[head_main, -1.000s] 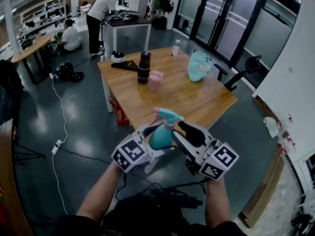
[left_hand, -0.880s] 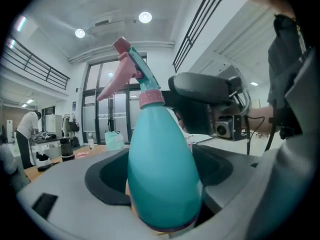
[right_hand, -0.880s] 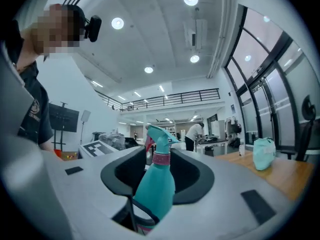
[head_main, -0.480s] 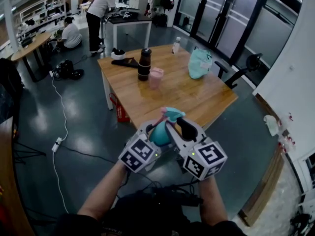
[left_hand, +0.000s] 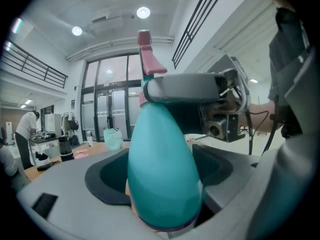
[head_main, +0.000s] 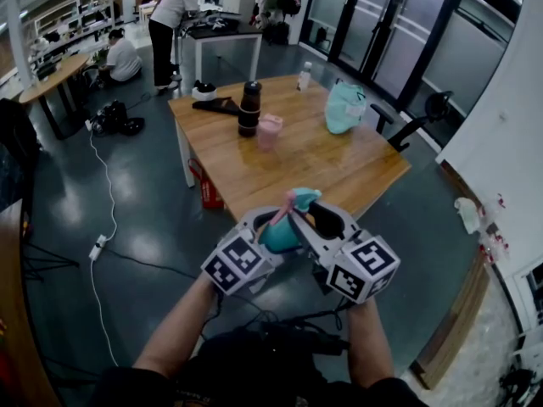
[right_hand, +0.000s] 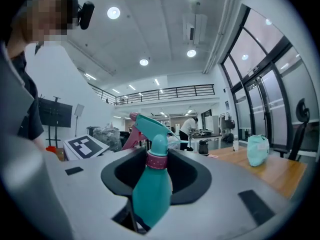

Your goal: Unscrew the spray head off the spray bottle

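Observation:
A teal spray bottle (head_main: 277, 237) hangs in mid-air in front of the wooden table, and my left gripper (head_main: 270, 227) is shut on its body (left_hand: 160, 174). The spray head (head_main: 302, 198) is teal with a pink trigger (left_hand: 148, 54) and sticks up above both grippers. My right gripper (head_main: 309, 219) stands open from the right side, with its jaws on either side of the neck. The pink collar (right_hand: 157, 160) sits in the dark hollow of its pads with room around it. One right finger (left_hand: 190, 88) crosses in front of the neck and hides it in the left gripper view.
Just beyond the grippers is the wooden table (head_main: 339, 172), bearing a black bottle (head_main: 248, 108), a pink cup (head_main: 269, 132), a teal bag (head_main: 344, 108) and a small clear bottle (head_main: 303, 76). Cables (head_main: 102, 202) run over the dark floor on the left. Two people (head_main: 174, 24) work at the far tables.
My right gripper has come in leftwards, from beside the bottle to around its neck. The left gripper has kept hold of the body and has hardly shifted.

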`<state>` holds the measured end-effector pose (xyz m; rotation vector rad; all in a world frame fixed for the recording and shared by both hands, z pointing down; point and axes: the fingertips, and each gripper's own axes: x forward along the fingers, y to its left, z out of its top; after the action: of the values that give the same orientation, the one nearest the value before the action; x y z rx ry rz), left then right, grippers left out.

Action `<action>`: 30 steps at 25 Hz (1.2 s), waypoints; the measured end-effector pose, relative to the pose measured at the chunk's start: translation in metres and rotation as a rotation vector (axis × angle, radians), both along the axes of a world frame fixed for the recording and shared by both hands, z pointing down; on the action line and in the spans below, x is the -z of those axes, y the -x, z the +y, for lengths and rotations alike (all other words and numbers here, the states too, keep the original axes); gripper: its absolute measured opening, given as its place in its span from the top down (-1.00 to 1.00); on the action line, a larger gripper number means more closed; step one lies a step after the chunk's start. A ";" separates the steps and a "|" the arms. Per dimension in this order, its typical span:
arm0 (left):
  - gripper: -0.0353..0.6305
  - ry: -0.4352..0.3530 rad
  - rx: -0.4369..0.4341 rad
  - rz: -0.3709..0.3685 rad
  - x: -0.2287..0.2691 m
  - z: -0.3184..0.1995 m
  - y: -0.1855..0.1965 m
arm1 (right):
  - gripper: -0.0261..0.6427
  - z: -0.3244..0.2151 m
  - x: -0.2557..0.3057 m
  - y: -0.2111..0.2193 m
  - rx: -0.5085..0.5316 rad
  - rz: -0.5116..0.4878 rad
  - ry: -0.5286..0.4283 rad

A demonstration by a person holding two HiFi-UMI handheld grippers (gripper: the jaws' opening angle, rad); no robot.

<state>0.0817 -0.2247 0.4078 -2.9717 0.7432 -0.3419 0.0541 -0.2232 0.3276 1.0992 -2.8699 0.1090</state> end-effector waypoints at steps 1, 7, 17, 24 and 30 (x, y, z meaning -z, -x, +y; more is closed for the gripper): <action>-0.30 0.003 -0.018 0.007 0.001 0.002 0.000 | 0.50 0.001 0.002 -0.001 0.022 -0.019 0.007; -0.30 0.008 -0.057 0.007 0.001 0.005 0.001 | 0.50 0.001 0.009 -0.006 0.090 -0.090 0.036; -0.30 0.034 -0.006 -0.029 -0.013 -0.006 0.006 | 0.50 -0.004 0.034 -0.013 0.062 -0.142 -0.014; -0.30 0.048 0.011 -0.056 -0.024 -0.009 0.009 | 0.50 -0.006 0.062 -0.018 0.046 -0.187 -0.074; -0.30 0.054 0.022 -0.062 -0.029 -0.013 0.012 | 0.50 -0.009 0.078 -0.026 0.025 -0.217 -0.112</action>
<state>0.0699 -0.2381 0.4368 -2.9893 0.7724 -0.4597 0.0805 -0.2322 0.2491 1.1354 -3.1151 0.0713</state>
